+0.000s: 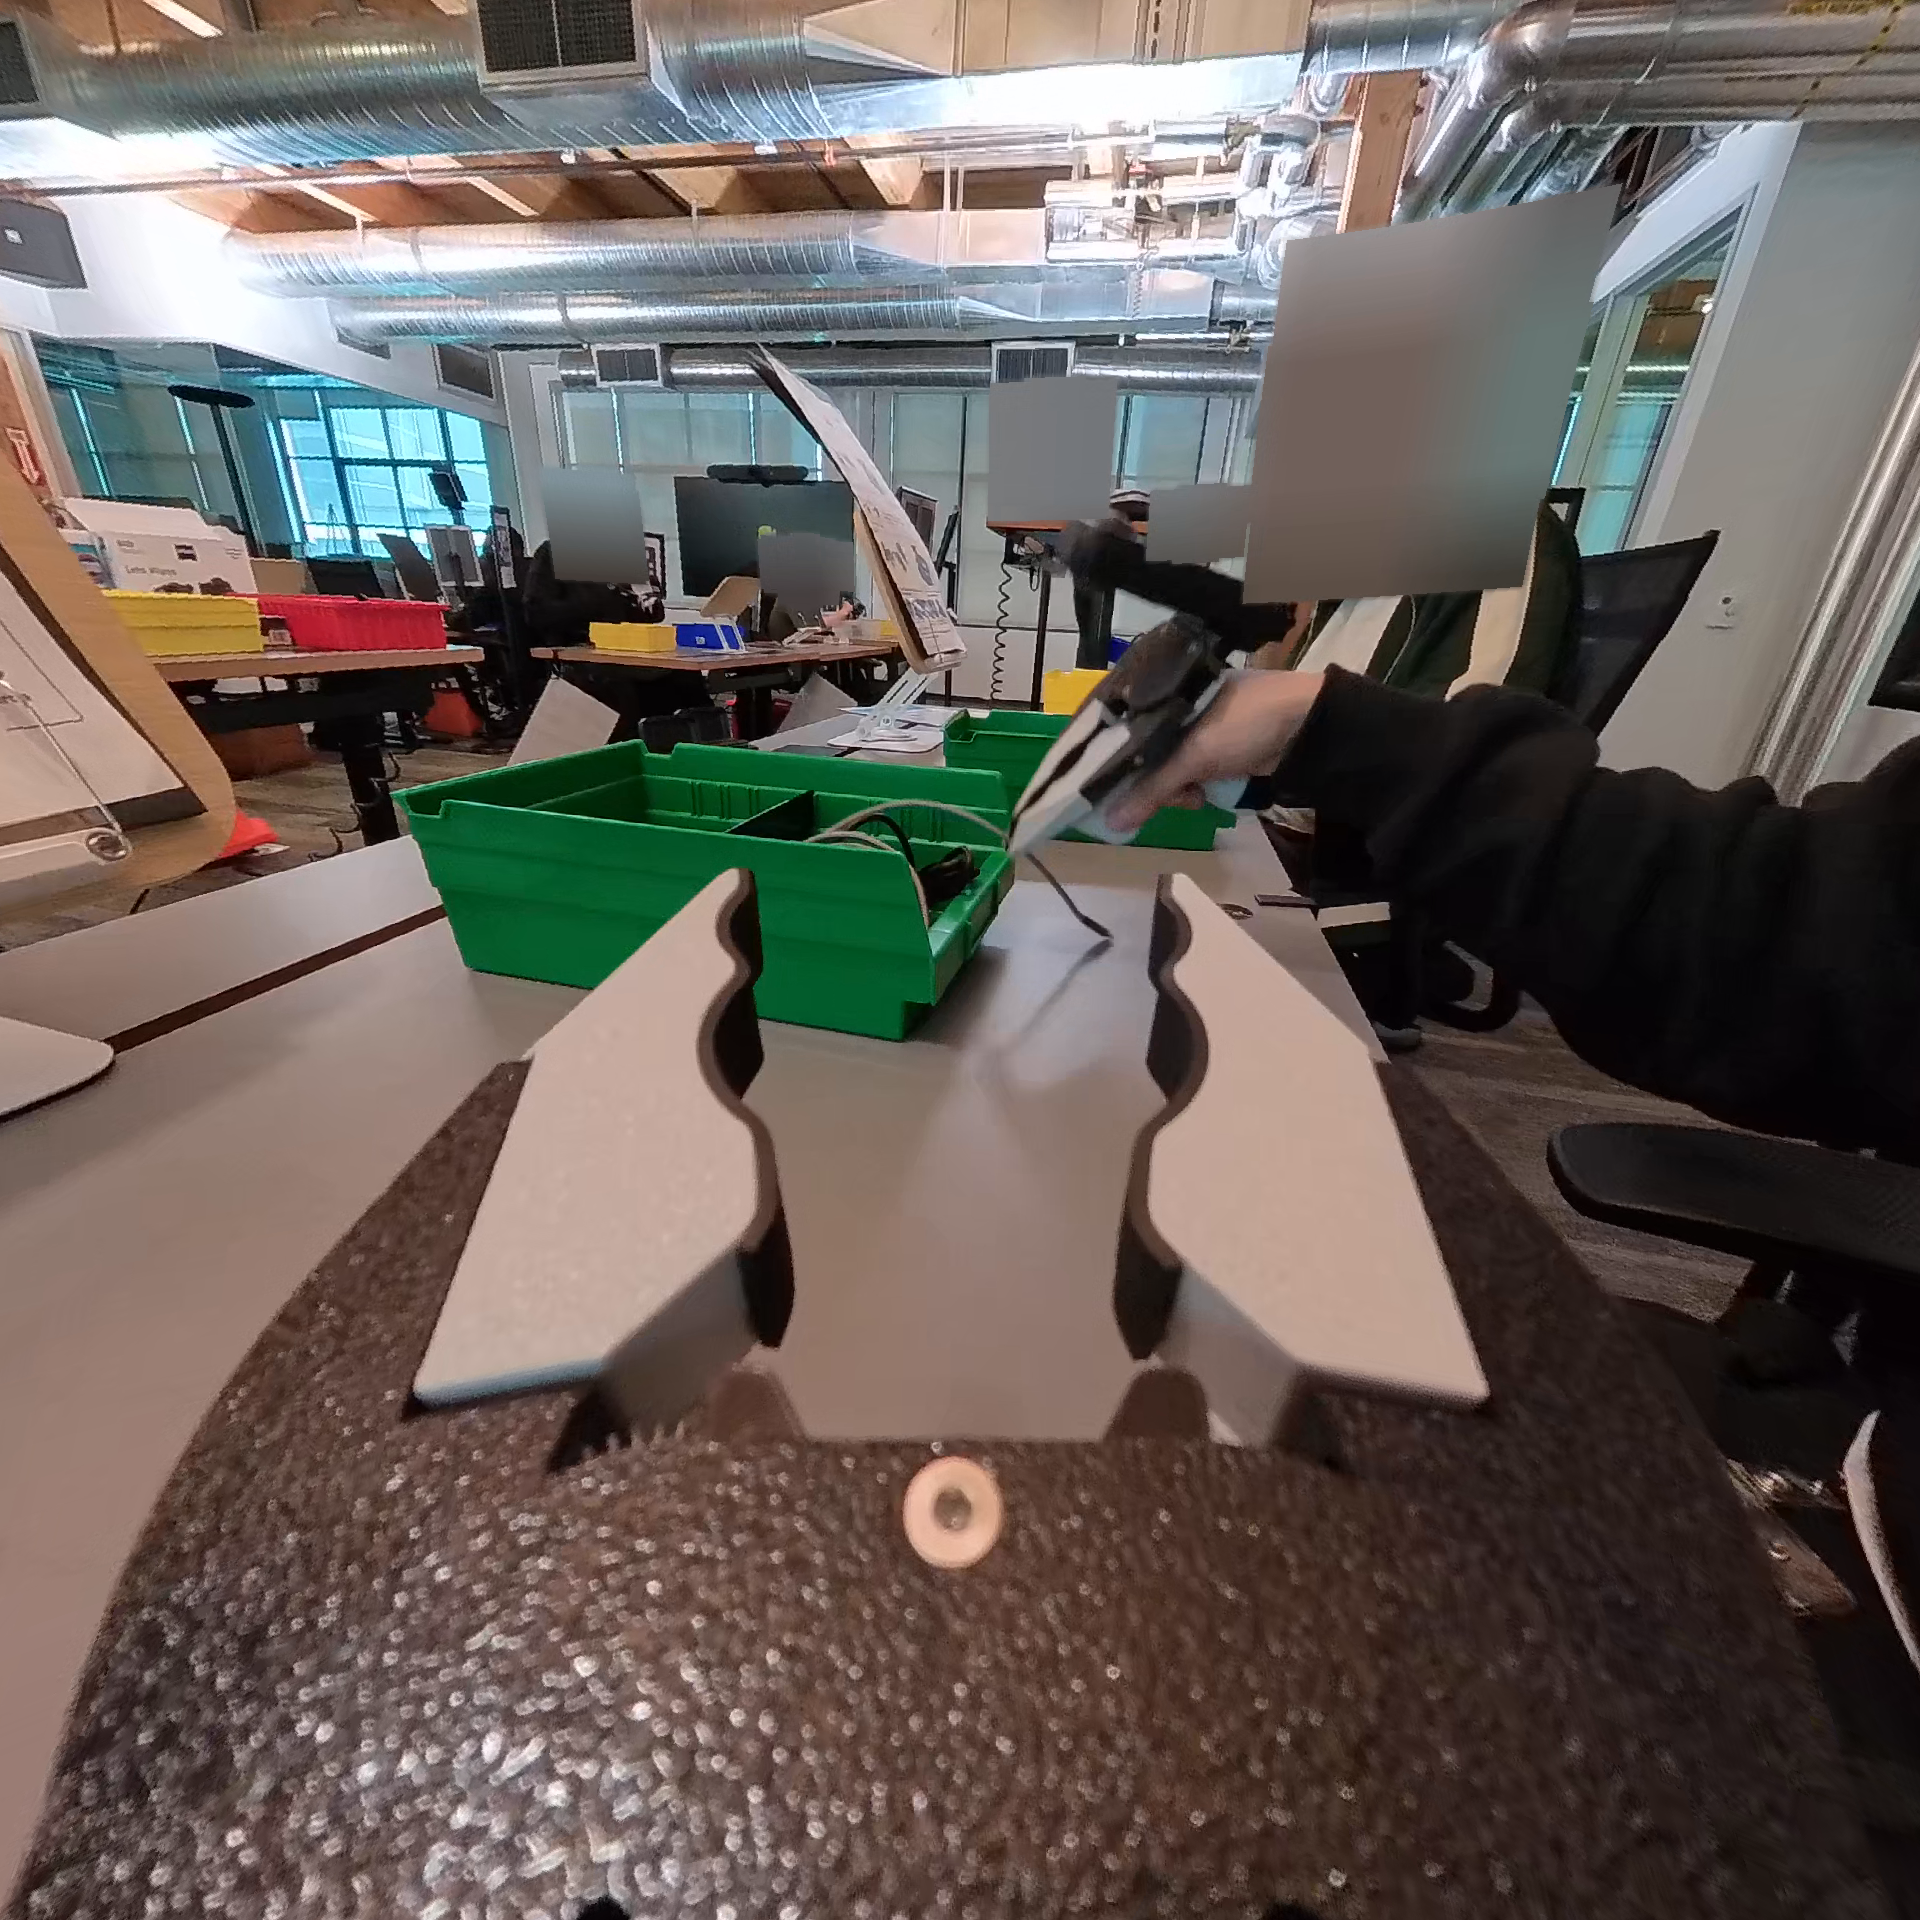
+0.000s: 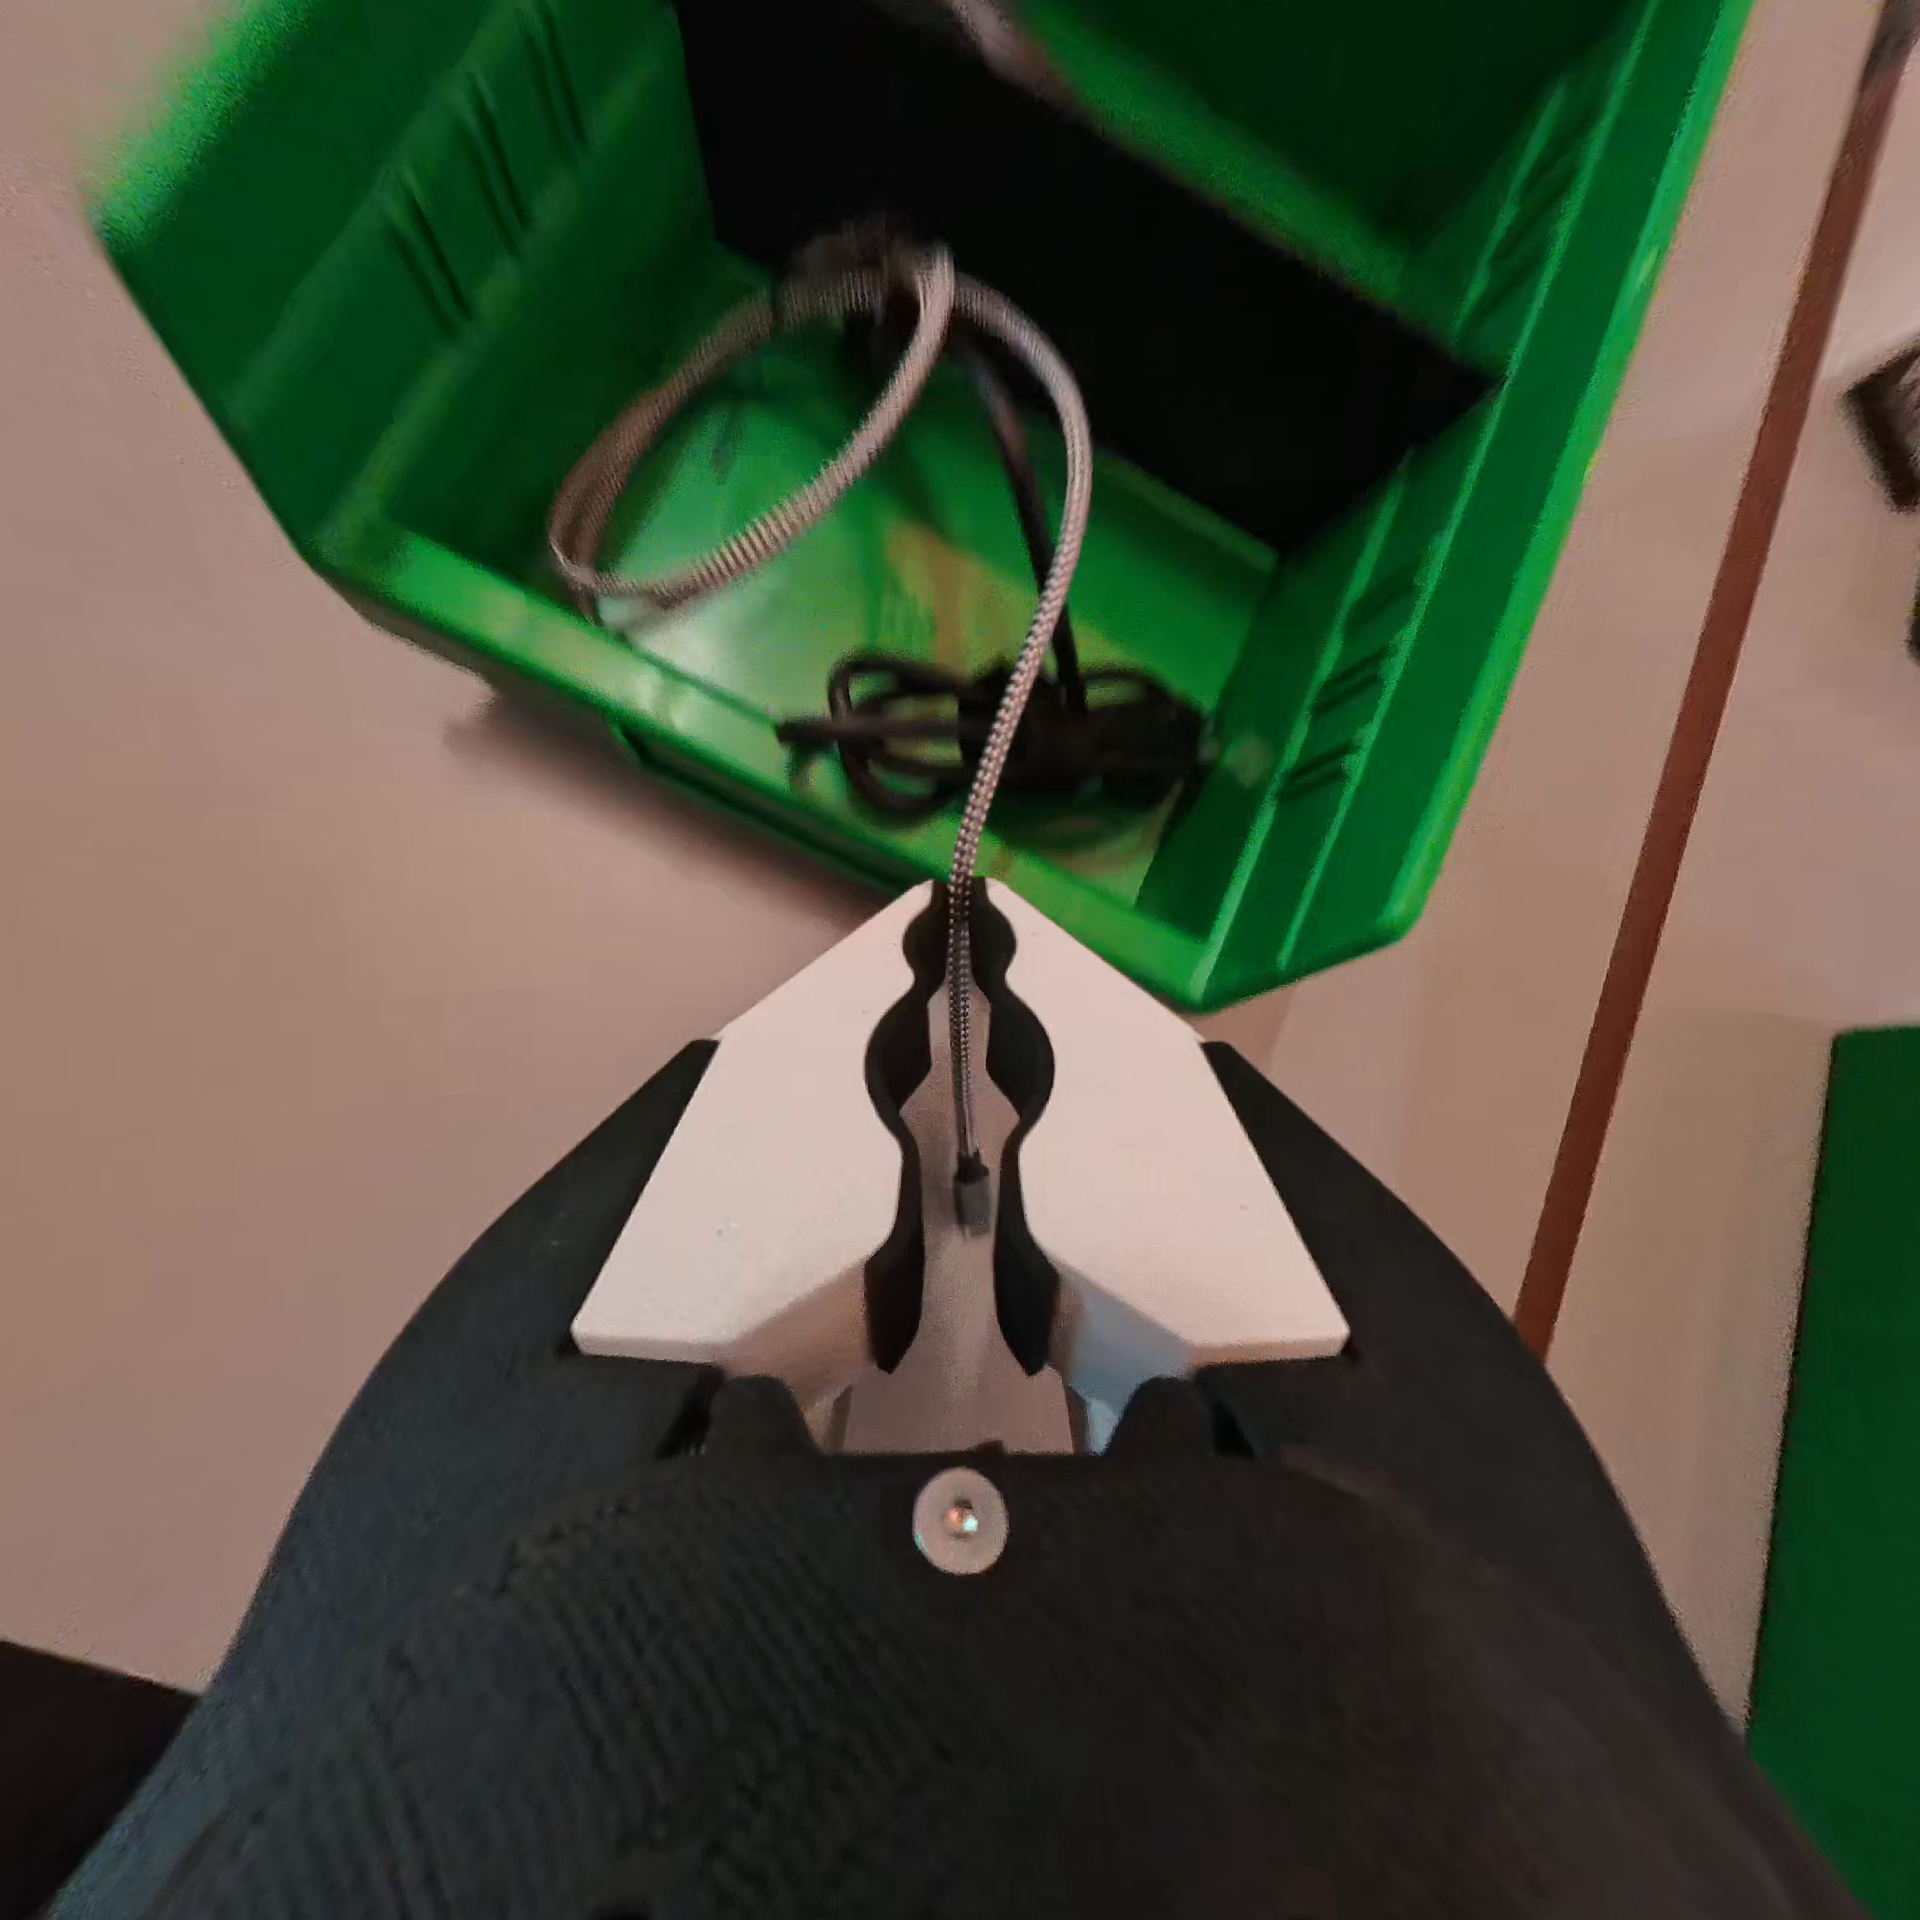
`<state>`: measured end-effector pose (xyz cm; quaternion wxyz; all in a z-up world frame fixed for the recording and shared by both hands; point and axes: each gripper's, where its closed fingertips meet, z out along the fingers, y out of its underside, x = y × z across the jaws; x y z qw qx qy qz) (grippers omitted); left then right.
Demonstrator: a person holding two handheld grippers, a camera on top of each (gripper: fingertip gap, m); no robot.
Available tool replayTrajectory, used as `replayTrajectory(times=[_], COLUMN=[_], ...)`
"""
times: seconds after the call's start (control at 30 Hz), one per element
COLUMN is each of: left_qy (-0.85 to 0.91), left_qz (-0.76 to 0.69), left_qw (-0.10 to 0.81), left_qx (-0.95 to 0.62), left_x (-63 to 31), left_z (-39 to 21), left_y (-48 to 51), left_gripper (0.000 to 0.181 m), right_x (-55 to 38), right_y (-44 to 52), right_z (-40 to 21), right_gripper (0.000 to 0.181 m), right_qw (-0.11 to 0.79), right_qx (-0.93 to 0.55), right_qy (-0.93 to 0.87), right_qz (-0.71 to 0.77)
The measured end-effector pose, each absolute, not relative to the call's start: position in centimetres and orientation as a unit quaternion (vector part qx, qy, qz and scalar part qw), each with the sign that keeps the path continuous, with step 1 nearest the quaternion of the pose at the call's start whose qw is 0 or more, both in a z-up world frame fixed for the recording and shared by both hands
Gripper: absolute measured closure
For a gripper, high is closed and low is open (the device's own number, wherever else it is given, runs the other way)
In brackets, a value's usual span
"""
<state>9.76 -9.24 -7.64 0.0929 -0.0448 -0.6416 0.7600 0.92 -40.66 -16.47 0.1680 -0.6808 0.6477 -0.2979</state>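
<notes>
Grey braided cable [image 2: 1023, 665] is pinched near its plug end between the tips of the right tool [image 2: 961, 914], which is pressed together on it. The rest of the cable loops down into the green bin [image 2: 1340, 831], beside a black cord bundle [image 2: 977, 727]. The bin sits on the worktop [image 1: 312, 1091]. The left tool [image 1: 956, 1039] is spread wide, holds nothing, and hovers over the worktop near the bin. A good way, I think: keep the pinch tight and lift slowly, so the loop does not catch the black cord.
</notes>
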Motion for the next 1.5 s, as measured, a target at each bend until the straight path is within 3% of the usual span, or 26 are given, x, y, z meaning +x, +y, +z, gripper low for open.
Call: replayTrajectory(times=[0.03,0.13,0.27,0.5,0.6,0.77,0.9,1.07,1.23,1.4,1.5], left_qy=[-0.643,-0.644,-0.641,-0.633,-0.633,-0.641,-0.636,-0.622,-0.695,-0.778,-0.736], left_qz=[0.759,0.758,0.760,0.766,0.765,0.759,0.763,0.779,0.711,0.484,0.449], left_qw=[0.095,0.094,0.097,0.103,0.106,0.105,0.101,0.083,-0.043,-0.240,-0.213], left_qx=[-0.045,-0.048,-0.047,-0.040,-0.041,-0.051,-0.054,-0.003,0.102,0.320,0.460], left_x=[9.7,9.6,9.6,9.9,9.8,9.3,9.2,10.6,15.5,28.3,34.3], left_z=[-7.7,-7.8,-7.7,-7.5,-7.5,-7.7,-7.4,-5.8,-4.1,-6.5,-8.8], left_y=[-9.3,-9.4,-9.3,-9.1,-9.1,-9.4,-9.4,-8.7,-4.4,8.8,14.1], left_gripper=[0.108,0.108,0.108,0.110,0.110,0.110,0.112,0.116,0.119,0.115,0.102], right_x=[1.8,5.1,9.1,11.0,9.5,7.5,6.8,8.6,10.0,10.1,10.0], right_y=[-40.3,-40.4,-42.5,-43.2,-43.7,-43.3,-38.8,-26.1,-22.6,-21.7,-21.6], right_z=[-15.0,-10.7,-8.8,-13.7,-13.9,-12.1,-8.1,-3.5,-6.9,-8.4,-8.0], right_gripper=[0.179,0.179,0.179,0.177,0.138,0.105,0.093,0.091,0.080,0.079,0.081], right_qw=[0.197,0.263,0.244,0.163,0.126,0.145,0.233,0.494,0.486,0.434,0.435], right_qx=[-0.675,-0.654,-0.656,-0.701,-0.691,-0.674,-0.634,-0.577,-0.609,-0.655,-0.657], right_qy=[0.637,0.594,0.551,0.568,0.596,0.603,0.583,0.455,0.432,0.404,0.397], right_qz=[-0.316,-0.387,-0.454,-0.400,-0.388,-0.402,-0.452,-0.465,-0.454,-0.468,-0.471])
